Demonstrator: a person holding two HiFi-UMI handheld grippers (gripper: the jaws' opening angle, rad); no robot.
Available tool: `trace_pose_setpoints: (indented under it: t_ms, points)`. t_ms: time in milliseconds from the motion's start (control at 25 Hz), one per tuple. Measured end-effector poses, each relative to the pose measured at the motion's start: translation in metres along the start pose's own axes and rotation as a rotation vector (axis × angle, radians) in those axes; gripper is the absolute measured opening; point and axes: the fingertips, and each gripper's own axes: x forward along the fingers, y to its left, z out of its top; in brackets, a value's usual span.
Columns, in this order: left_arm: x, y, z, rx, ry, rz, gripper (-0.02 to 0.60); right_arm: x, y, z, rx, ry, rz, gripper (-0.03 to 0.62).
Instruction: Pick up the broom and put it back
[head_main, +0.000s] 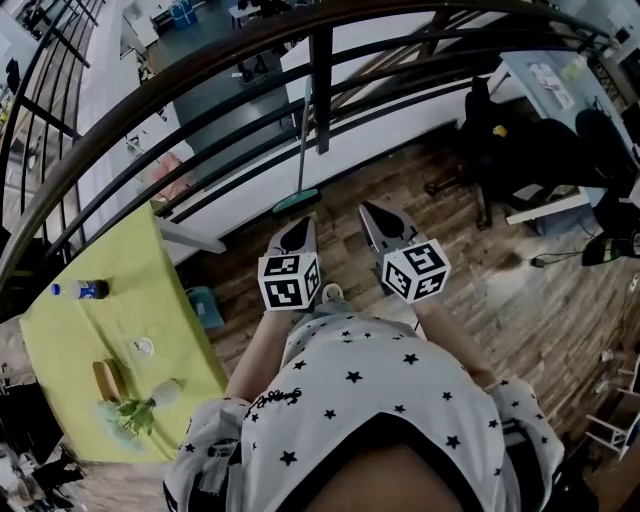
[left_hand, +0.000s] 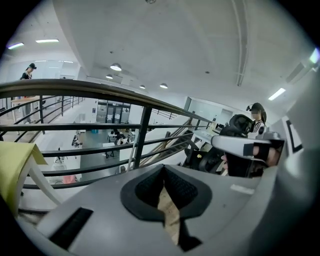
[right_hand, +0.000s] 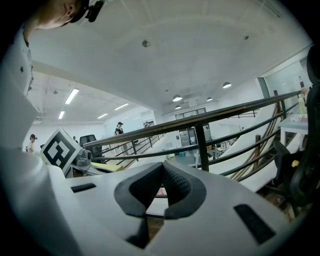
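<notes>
Green-headed broom stands at the railing; left tongs and right tongs, both pressed together and empty, point toward it.

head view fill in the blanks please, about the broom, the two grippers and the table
1. The broom stands propped against the ____.
2. The left gripper and the right gripper are both empty, with their jaws ____.
3. The table with a bottle lying on it is on the person's ____ side.

Missing words: railing; shut; left
</notes>
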Motion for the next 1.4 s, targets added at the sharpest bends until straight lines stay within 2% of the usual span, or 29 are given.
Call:
trace_pose_setpoints:
  t_ms: [480,880,1200,1400]
  points:
    - [0.032,0.040,0.020,-0.023,0.007,0.012,0.012,0.042,-0.011,0.001,0.018,0.028,-0.002,-0.006]
    - [0.072,0.060,0.037,-0.061,-0.012,0.050,0.012,0.074,-0.026,-0.003,0.006,0.058,0.043,-0.006]
    - [0.115,0.083,0.053,-0.082,-0.031,0.096,0.012,0.106,-0.055,0.002,-0.014,0.071,0.084,-0.006]
    - [0.159,0.094,0.060,-0.109,-0.025,0.114,0.012,0.132,-0.084,0.004,-0.033,0.085,0.100,-0.006]
